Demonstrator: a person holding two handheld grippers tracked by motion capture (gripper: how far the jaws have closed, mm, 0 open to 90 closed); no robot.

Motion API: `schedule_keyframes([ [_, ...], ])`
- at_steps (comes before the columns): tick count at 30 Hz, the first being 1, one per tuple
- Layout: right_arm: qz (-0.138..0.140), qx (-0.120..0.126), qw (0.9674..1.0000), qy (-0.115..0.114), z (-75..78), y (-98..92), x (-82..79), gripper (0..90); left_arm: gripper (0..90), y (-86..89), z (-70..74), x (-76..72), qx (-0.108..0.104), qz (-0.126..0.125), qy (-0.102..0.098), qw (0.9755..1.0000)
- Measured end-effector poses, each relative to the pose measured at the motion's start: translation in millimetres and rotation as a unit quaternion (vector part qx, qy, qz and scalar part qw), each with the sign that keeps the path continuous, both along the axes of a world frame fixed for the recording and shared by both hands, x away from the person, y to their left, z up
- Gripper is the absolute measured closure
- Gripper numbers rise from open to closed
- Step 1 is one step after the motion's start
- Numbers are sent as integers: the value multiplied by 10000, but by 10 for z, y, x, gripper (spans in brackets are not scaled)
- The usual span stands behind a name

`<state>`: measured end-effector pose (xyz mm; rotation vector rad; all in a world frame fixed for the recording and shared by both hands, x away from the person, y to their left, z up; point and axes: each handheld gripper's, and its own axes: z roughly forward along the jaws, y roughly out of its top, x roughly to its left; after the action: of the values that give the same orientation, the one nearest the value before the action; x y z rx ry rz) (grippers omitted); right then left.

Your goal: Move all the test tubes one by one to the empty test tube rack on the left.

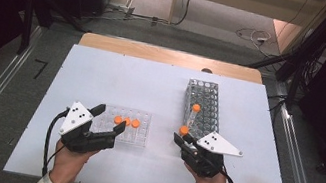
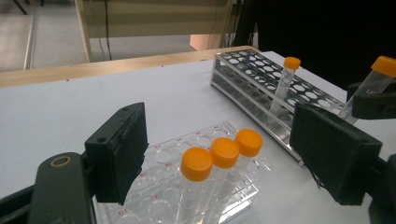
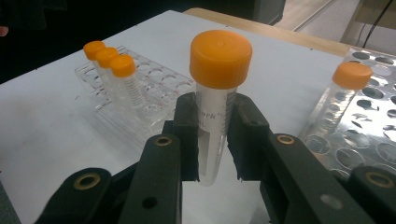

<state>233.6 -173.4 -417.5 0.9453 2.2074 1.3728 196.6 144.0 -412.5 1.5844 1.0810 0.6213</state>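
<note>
My right gripper (image 1: 180, 138) (image 3: 215, 140) is shut on a clear tube with an orange cap (image 1: 184, 130) (image 3: 218, 88), held upright just off the near end of the metal rack (image 1: 202, 106) (image 3: 373, 140). One more orange-capped tube (image 1: 195, 111) (image 3: 345, 88) stands in that rack. A clear plastic rack (image 1: 138, 135) (image 2: 187, 140) holds three orange-capped tubes (image 1: 126, 121) (image 2: 223, 153) in a row. My left gripper (image 1: 109, 118) (image 2: 224, 158) is open at the clear rack's left end, its pads wide apart and touching nothing.
The racks sit on a white board (image 1: 116, 83) laid over a wooden table (image 1: 167, 54). Bare board lies behind the clear rack and along the near edge. Cables (image 1: 252, 36) run over the floor beyond the table.
</note>
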Motion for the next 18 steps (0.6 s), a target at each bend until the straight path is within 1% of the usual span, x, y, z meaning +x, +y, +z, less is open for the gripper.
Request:
schedule_keyframes([
  [3, 73, -34, 10000, 25, -23, 34, -13, 723, 191, -20, -1, -4, 15, -70, 24, 10000],
  [6, 159, -90, 9998, 97, -60, 77, -32, 722, 191, -42, 3, -18, 18, -126, 37, 9999],
  [8, 225, -140, 9996, 108, -80, 105, -42, 723, 195, -59, 13, -35, 4, -173, 17, 9998],
  [12, 353, -171, 9991, 149, -96, 163, -76, 722, 209, -108, 36, -69, 12, -357, 14, 9994],
  [15, 475, -216, 9984, 193, -127, 223, -100, 723, 234, -174, 40, -101, 57, -524, 0, 9986],
  [18, 602, -286, 9976, 210, -166, 294, -123, 722, 280, -263, 24, -133, 91, -766, 12, 9970],
])
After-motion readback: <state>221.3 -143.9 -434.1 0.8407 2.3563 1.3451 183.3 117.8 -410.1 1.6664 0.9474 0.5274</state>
